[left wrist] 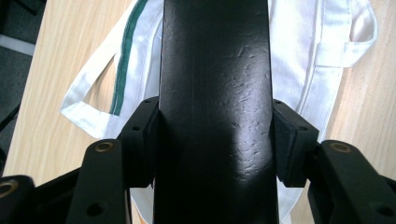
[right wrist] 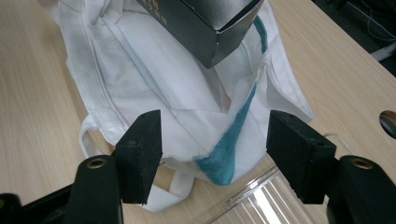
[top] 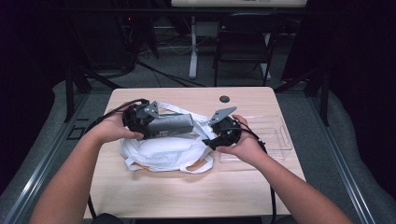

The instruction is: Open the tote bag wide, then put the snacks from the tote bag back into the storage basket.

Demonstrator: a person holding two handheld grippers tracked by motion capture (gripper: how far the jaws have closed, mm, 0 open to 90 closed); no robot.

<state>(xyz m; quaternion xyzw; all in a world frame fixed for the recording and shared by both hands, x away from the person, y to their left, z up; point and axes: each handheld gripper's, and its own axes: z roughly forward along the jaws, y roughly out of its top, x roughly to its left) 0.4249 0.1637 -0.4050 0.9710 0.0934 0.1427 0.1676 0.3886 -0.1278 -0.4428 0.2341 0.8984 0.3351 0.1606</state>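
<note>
A white cloth tote bag (top: 163,151) with a green stripe lies on the wooden table (top: 187,191). My left gripper (top: 156,125) is shut on a long dark box (top: 172,124) and holds it just over the bag's far edge. In the left gripper view both pads (left wrist: 286,140) press the sides of the box (left wrist: 215,84), with the bag (left wrist: 303,51) below. My right gripper (top: 208,141) hovers at the bag's right edge. In the right gripper view it (right wrist: 215,140) stands open above the bag (right wrist: 154,84), nothing between the pads; the box end (right wrist: 210,32) hangs ahead.
A clear plastic container (top: 273,135) sits on the table right of the bag, its corner near my right jaws (right wrist: 261,200). A round cable hole (top: 224,99) marks the table's far edge. A chair and a desk leg stand beyond the table.
</note>
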